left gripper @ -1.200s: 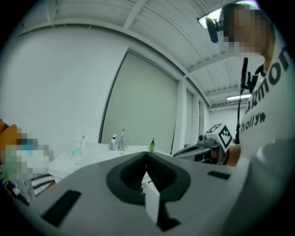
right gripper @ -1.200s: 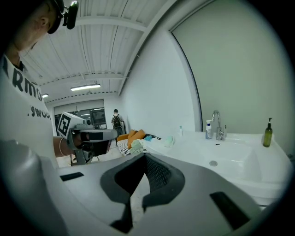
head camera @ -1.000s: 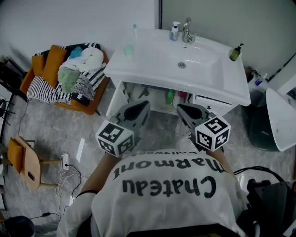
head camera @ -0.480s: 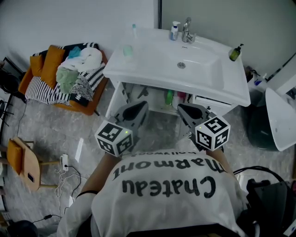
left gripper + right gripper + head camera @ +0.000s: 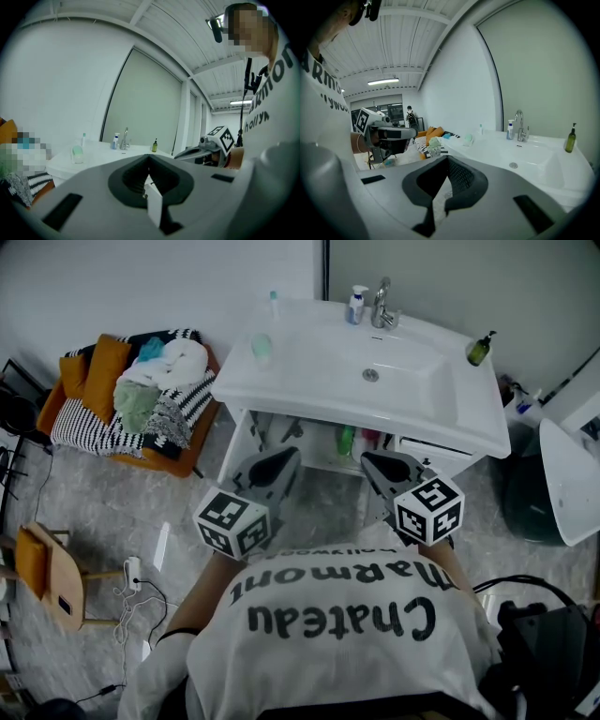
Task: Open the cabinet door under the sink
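Grey marbled floor (image 5: 112, 512) lies open left of the glossy white sink (image 5: 309, 371); below its rounded front rim the cabinet (image 5: 319, 442) gapes, its flat white door (image 5: 234, 439) at the left edge; the left gripper (image 5: 291, 456) and right gripper (image 5: 368, 458) hover just before the opening, fingers pressed together and empty.

left tool (image 5: 286, 457) has drifted a little, nothing more.

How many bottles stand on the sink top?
3: a slim clear bottle at the back-left corner, a white bottle left of the faucet, a green pump bottle on the right rim. None seems hidden.
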The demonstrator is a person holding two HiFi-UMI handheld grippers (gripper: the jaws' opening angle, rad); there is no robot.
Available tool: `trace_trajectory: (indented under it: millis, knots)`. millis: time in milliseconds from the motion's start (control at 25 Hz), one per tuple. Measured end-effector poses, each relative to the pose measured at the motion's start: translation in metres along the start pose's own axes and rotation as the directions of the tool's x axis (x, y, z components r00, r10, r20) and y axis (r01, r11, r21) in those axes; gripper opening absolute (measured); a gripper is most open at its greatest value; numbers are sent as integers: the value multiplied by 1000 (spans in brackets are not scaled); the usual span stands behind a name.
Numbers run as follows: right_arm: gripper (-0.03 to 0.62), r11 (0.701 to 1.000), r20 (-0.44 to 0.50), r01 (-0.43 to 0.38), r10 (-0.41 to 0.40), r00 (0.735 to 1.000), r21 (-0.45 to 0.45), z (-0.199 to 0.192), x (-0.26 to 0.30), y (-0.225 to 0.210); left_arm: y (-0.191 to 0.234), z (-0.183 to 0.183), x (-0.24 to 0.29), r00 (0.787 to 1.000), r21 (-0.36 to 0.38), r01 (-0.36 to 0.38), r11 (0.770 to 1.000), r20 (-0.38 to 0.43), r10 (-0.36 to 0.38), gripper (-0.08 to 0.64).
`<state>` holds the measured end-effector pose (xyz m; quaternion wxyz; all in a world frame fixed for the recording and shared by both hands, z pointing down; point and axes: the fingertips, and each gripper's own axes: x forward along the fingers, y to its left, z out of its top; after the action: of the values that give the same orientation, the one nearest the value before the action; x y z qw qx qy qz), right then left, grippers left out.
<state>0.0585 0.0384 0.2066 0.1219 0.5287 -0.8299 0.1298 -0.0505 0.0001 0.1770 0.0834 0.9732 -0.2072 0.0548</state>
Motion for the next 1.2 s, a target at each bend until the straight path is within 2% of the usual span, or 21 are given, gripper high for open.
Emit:
trace_trajectory:
  millis: [440,760,840,920,1000,1080,1200]
  knots:
    - [11,1000,-6,6,-6,1000,6,8,17,1,23,2,-7,1000,-10,-13,1000,-5,13,9]
    - [11,989,95,-43,30,995,140,19,21,0,29,-2,-8,1000,-12,-15,1000,-15,15,9]
    - [11,985,94,-52,37,995,167,17,22,0,27,3,-10,1000,-40,13,999,15,-13,9]
    - [11,978,90,-66,48,995,200,14,23,1,22,16,-15,993,-110,82,991,94,-71,9]
    - [11,973,80,-85,69,994,216,11,26,3,23,30,-20,984,-156,113,981,158,-88,9]
    - [11,973,65,-99,87,994,208,9,29,5,27,36,-22,985,-134,89,987,159,-67,9]
    - [11,975,56,-99,89,994,200,8,31,7,34,32,-23,993,-65,31,997,113,-24,9]
